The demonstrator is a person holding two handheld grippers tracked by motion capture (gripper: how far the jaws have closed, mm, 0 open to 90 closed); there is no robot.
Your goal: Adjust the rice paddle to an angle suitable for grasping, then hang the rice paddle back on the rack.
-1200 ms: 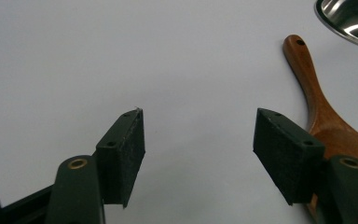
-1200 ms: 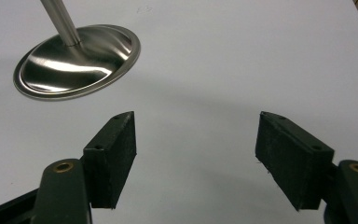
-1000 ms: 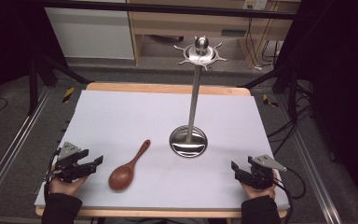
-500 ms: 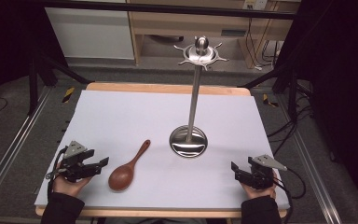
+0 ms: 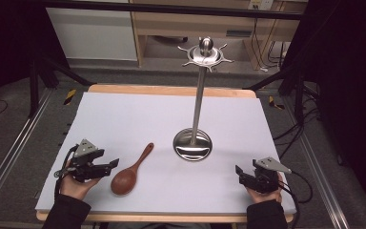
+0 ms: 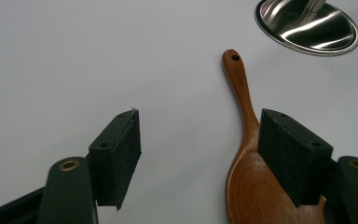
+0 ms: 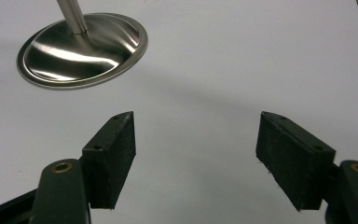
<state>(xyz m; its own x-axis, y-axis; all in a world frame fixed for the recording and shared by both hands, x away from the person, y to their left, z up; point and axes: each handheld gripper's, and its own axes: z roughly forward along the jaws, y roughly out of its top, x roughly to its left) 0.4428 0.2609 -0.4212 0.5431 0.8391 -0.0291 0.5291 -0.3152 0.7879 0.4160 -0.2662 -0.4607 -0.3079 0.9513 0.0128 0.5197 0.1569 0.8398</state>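
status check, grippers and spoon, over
Left gripper open, jaws just opening, nothing between them. Right gripper open, idle. Wooden spoon flat on mat. Path clear.

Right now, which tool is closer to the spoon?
Left. The left tool is right beside the spoon; the right tool is far across the table.

The white-covered bench (image 5: 124, 119) lies bare from its 9 o'clock edge through 12 o'clock, so a hand could sweep there freely. The tall steel utensil stand with a round dished base (image 5: 192, 144) rises just right of centre, its pole and spiked crown blocking high passes. The reddish-brown wooden spoon (image 5: 131, 171) lies at 7 o'clock, its bowl just beside the left tongs (image 5: 112, 165), whose jaws have just been opening with bare bench between them. Between the stand's base and the right tongs (image 5: 239, 172) at 5 o'clock is open surface.
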